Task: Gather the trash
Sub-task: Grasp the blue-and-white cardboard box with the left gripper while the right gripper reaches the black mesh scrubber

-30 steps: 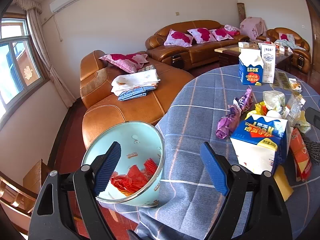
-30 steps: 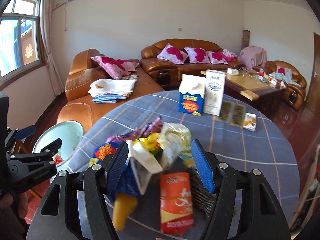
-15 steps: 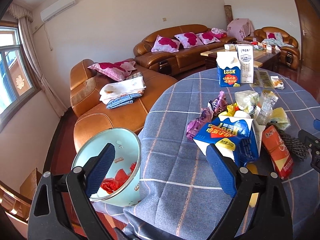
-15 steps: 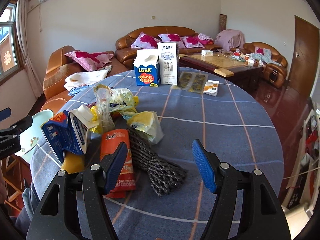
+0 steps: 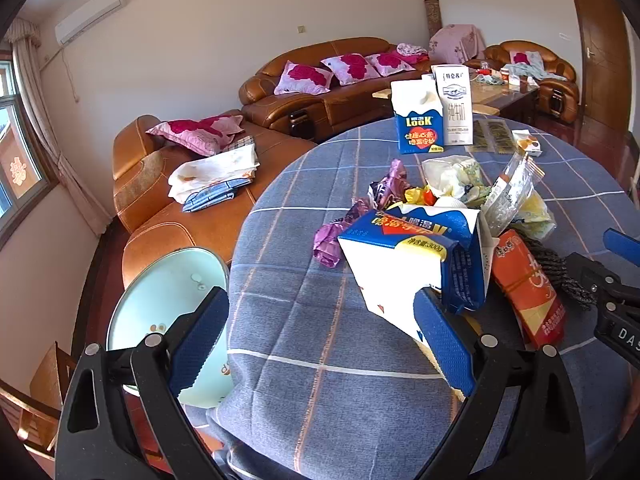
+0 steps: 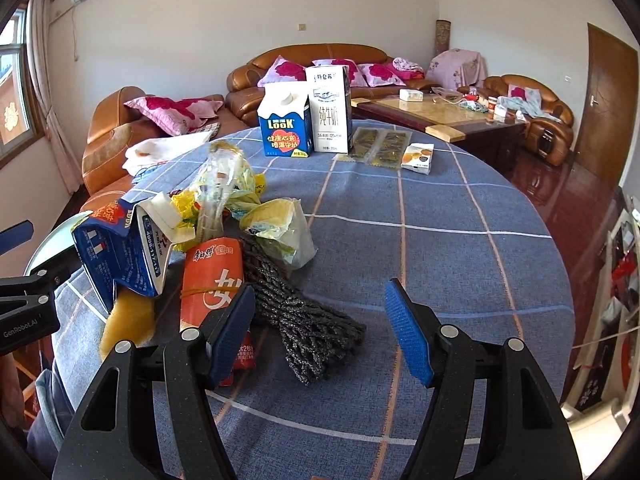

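Note:
A heap of trash lies on the round blue-checked table (image 5: 320,360): a crushed blue and white carton (image 5: 412,256), purple wrappers (image 5: 352,216), an orange packet (image 5: 528,284), clear and yellow bags (image 5: 460,180), a dark woven bundle (image 6: 308,320). A pale green bin (image 5: 168,300) stands off the table's left edge. My left gripper (image 5: 320,340) is open and empty, its right finger beside the carton. My right gripper (image 6: 320,328) is open and empty over the dark bundle, beside the orange packet (image 6: 212,272).
Two upright milk cartons (image 6: 308,120), flat sachets (image 6: 380,144) and a small box (image 6: 418,156) stand at the table's far side. Brown leather sofas (image 5: 200,220) sit beyond the bin. A coffee table (image 6: 440,116) and door (image 6: 608,104) are at the right.
Both grippers swung right. The left one moved from over the bin toward the crushed carton. The right one shifted from the carton to over the dark bundle. Both stayed open.

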The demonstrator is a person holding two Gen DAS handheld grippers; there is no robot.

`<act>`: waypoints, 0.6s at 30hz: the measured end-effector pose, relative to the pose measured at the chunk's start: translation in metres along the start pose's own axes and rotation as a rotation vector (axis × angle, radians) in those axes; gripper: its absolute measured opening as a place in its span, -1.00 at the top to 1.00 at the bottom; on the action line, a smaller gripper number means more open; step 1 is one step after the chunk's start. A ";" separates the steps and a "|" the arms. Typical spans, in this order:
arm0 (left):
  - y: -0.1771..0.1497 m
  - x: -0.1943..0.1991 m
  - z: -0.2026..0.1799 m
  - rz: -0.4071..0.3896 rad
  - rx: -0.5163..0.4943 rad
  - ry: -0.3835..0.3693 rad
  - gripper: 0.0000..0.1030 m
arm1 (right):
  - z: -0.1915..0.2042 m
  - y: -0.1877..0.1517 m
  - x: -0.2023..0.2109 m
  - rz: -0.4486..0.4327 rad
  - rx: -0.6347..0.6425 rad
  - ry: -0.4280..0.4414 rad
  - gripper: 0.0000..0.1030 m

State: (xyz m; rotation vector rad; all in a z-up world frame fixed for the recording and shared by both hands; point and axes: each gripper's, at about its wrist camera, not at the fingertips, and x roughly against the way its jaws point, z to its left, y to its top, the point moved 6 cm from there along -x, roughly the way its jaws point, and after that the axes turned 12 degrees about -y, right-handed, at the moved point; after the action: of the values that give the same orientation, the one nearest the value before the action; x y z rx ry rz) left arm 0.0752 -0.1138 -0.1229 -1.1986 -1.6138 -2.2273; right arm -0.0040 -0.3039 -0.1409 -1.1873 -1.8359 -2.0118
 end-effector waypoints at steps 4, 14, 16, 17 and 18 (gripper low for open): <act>0.002 0.000 -0.008 -0.019 -0.015 -0.024 -0.81 | -0.004 -0.001 -0.003 0.003 -0.004 -0.004 -0.30; 0.013 0.000 -0.010 -0.067 -0.019 -0.082 -0.89 | -0.008 -0.001 -0.006 0.008 -0.012 -0.014 -0.30; 0.013 0.001 -0.013 -0.068 -0.025 -0.091 -0.89 | -0.007 0.000 -0.004 0.001 -0.007 -0.019 -0.30; 0.013 0.002 -0.014 -0.070 -0.028 -0.092 -0.89 | -0.007 0.000 -0.004 0.001 -0.006 -0.020 -0.30; 0.013 0.004 -0.015 -0.075 -0.031 -0.096 -0.89 | -0.008 0.000 -0.005 0.002 -0.006 -0.021 -0.30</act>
State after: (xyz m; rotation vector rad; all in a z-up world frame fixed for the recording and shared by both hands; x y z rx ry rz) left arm 0.0714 -0.1307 -0.1123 -1.2927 -1.6916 -2.2809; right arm -0.0040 -0.3127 -0.1433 -1.2155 -1.8386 -2.0136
